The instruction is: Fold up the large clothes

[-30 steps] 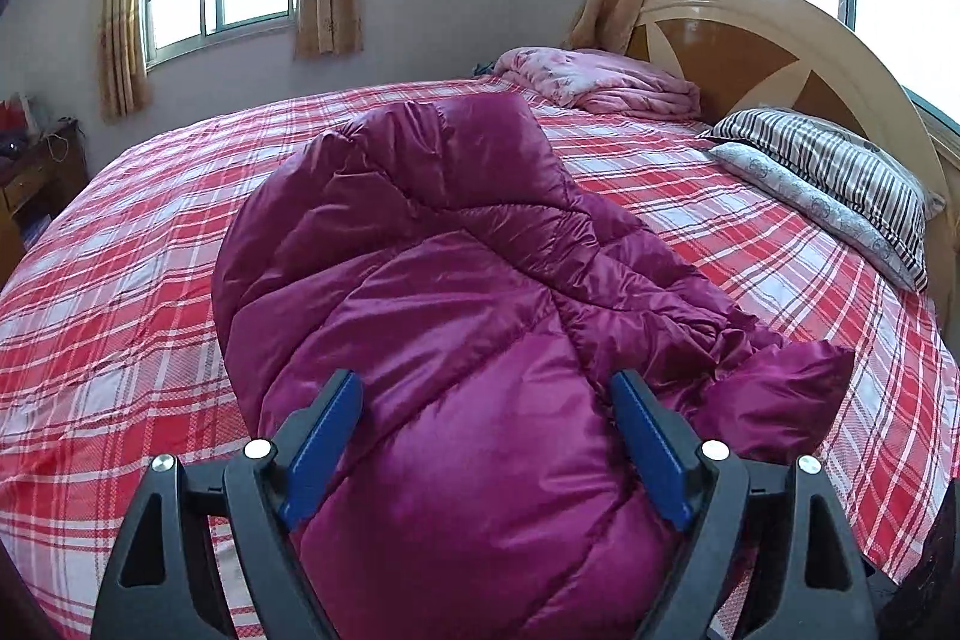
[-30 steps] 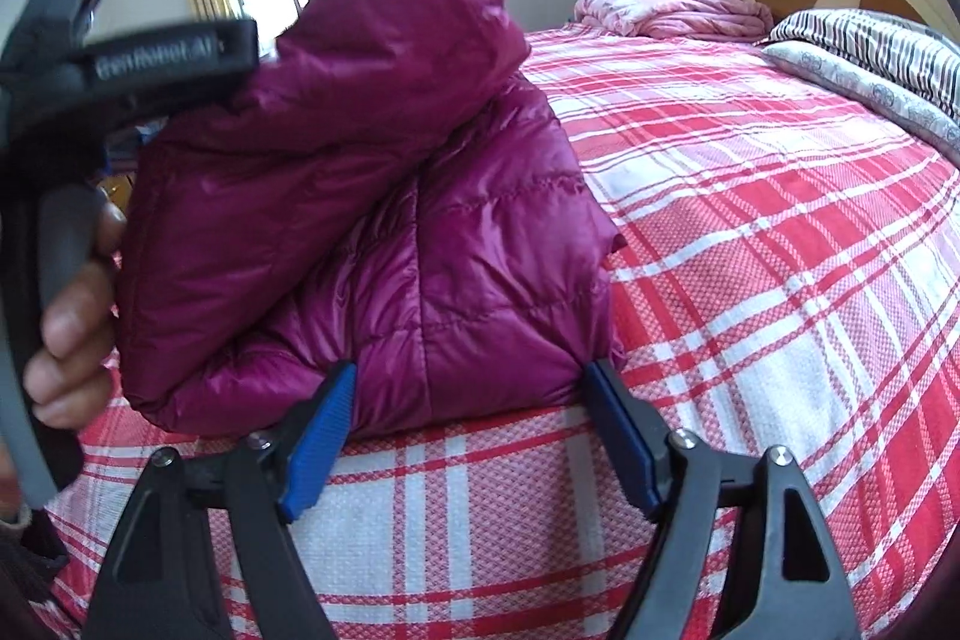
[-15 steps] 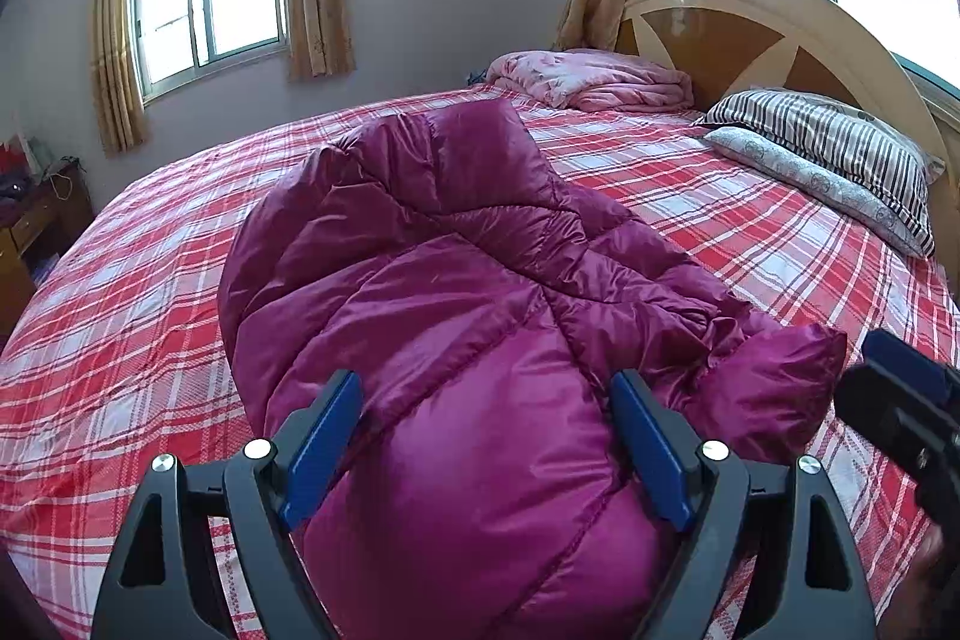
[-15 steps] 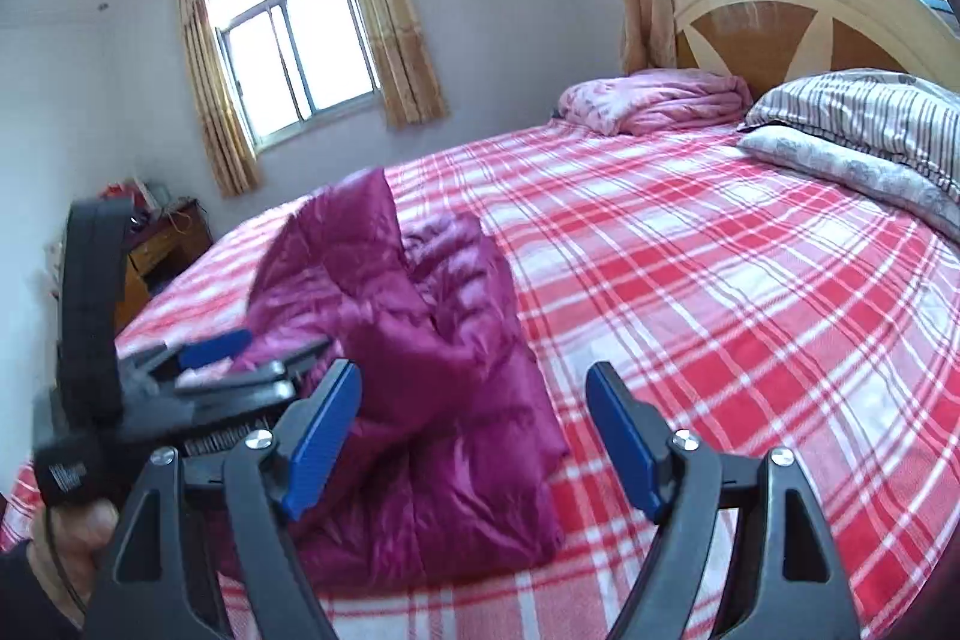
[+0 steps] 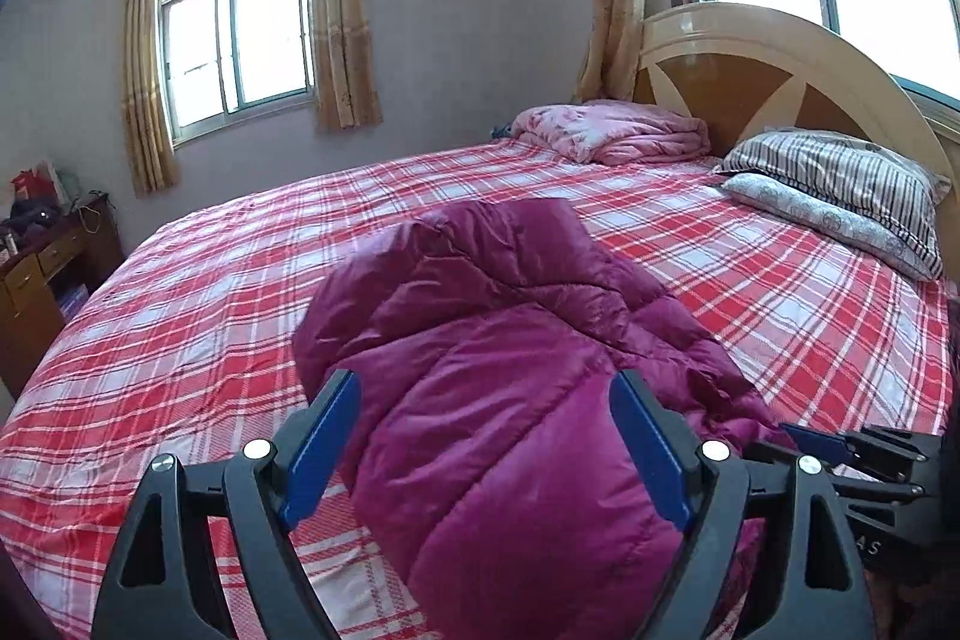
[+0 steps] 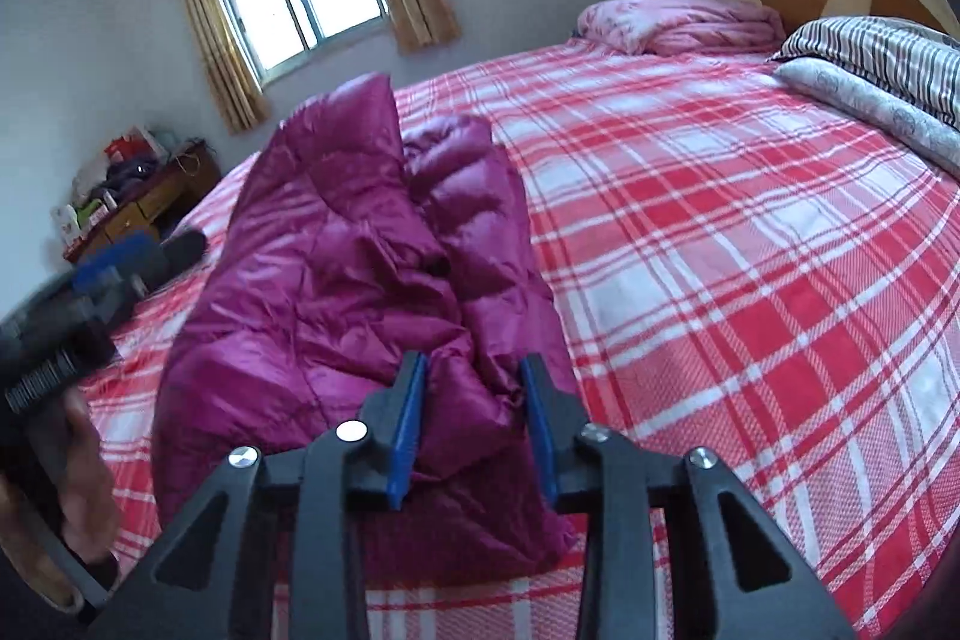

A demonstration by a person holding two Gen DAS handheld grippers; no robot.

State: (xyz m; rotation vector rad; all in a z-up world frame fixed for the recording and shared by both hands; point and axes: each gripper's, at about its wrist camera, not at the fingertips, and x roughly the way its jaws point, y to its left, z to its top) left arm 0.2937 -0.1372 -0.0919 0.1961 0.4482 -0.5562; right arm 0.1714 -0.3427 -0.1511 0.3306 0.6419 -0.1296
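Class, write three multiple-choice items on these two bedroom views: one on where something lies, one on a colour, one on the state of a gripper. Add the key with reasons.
1. Where does the folded pink blanket lie?
A. on the bed beside the headboard
B. on the wooden desk
C. on the floor

2. What colour is the puffy jacket?
A. navy blue
B. magenta purple
C. grey

3. How does the right gripper stand?
A. wide open above the bare sheet
B. out of sight
C. narrowed, with jacket fabric between its fingers

Key:
1 A: the blanket sits on the red plaid sheet next to the headboard.
2 B: the quilted jacket is magenta purple in both views.
3 C: a fold of the jacket fills the narrow gap between its blue pads, while the left gripper is spread wide over the jacket.
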